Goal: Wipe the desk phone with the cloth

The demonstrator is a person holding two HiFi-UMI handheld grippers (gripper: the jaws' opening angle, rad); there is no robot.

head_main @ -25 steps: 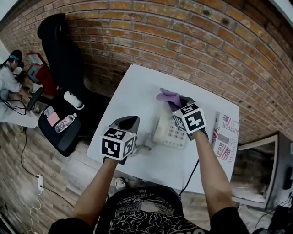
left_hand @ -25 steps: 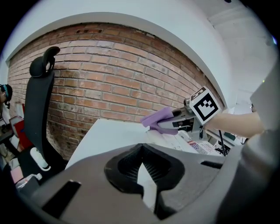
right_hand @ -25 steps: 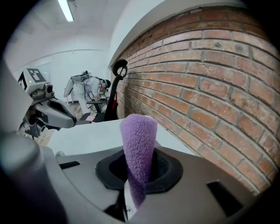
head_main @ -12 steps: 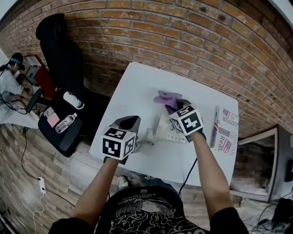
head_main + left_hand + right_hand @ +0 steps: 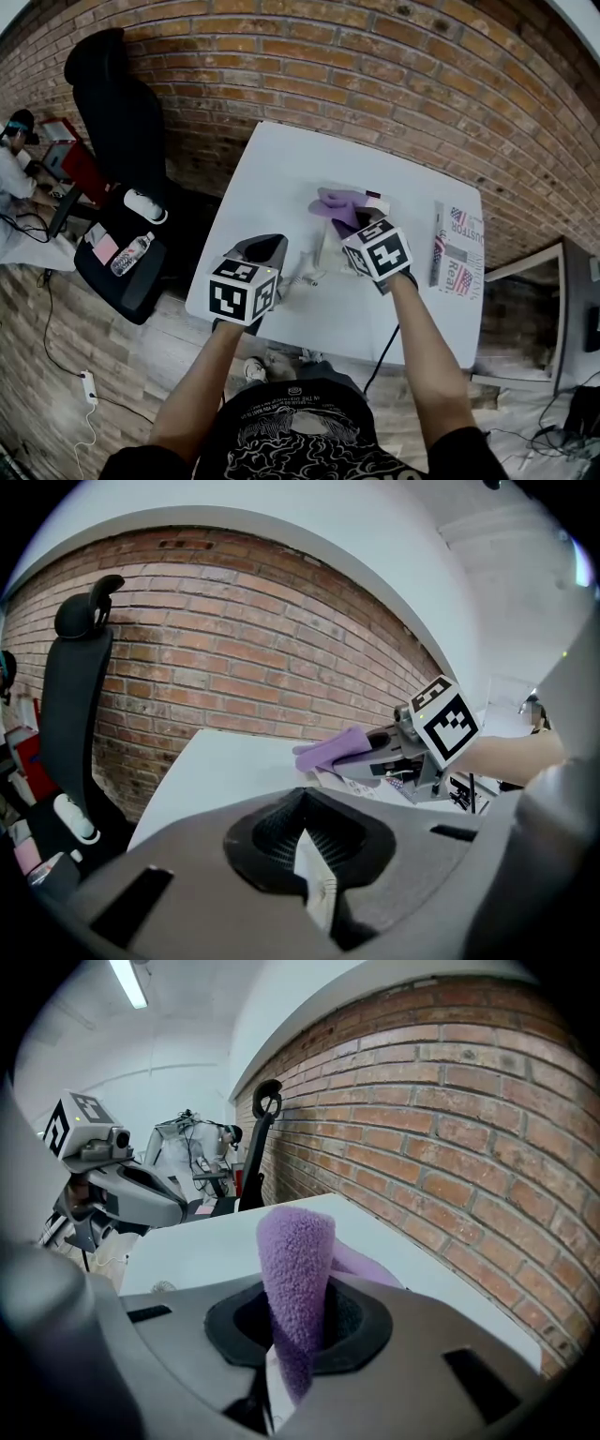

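A white desk phone point(image 5: 330, 255) sits mid-table, mostly covered by my right gripper point(image 5: 356, 219). That gripper is shut on a purple cloth point(image 5: 339, 202), which drapes over the phone's far end. In the right gripper view the cloth point(image 5: 295, 1279) stands folded between the jaws. My left gripper point(image 5: 265, 249) hovers left of the phone, shut with nothing in it. The phone's white handset and cord point(image 5: 302, 273) lie just right of it. The left gripper view shows the cloth point(image 5: 330, 750) and the right gripper point(image 5: 386, 747) over the phone point(image 5: 361, 785).
The white table point(image 5: 272, 178) backs onto a brick wall point(image 5: 394, 84). Printed papers point(image 5: 457, 251) lie at its right edge. A black cable point(image 5: 384, 352) hangs off the near edge. Left of the table stand a black office chair point(image 5: 122, 122) and a seat with a bottle point(image 5: 131, 253).
My right gripper and the cloth have slid a little left and nearer across the phone, now covering most of the keypad. The left gripper has stayed about where it was.
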